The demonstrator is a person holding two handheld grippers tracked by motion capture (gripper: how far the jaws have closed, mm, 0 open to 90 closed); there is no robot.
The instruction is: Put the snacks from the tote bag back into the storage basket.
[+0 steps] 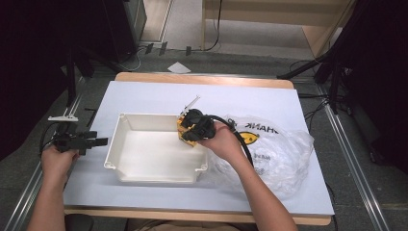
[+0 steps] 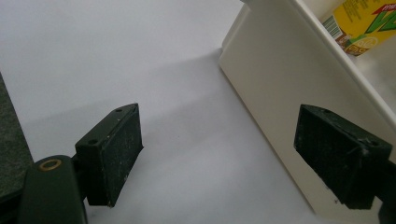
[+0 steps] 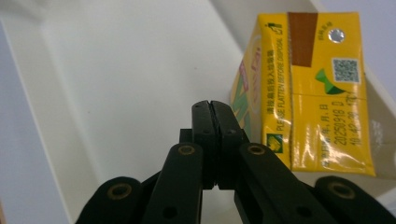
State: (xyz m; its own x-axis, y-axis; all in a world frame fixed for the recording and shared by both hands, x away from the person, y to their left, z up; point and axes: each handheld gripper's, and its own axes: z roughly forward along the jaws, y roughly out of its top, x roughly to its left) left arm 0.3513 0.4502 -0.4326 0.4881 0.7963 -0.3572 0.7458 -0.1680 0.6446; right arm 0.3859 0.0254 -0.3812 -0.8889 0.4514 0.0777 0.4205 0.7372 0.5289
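Observation:
A yellow drink carton (image 1: 181, 129) stands in the right rear corner of the white tray (image 1: 111, 144). My right gripper (image 1: 187, 131) is over that corner, shut with nothing between its jaws. In the right gripper view the closed gripper (image 3: 212, 109) points into the tray (image 3: 116, 84), and the carton (image 3: 317, 102) stands just to the right of the jaws, leaning against the tray wall. My left gripper (image 1: 102, 141) is open just left of the tray. In its own view the open gripper (image 2: 233, 154) has the tray's outer wall (image 2: 280, 79) beside one jaw, and the carton (image 2: 362, 23) shows past the rim.
A crumpled clear plastic bag (image 1: 274, 154) with black and yellow print lies right of the tray, under my right forearm. A pale sheet (image 1: 154, 96) covers the wooden table. Dark stands and cables surround the table on the floor.

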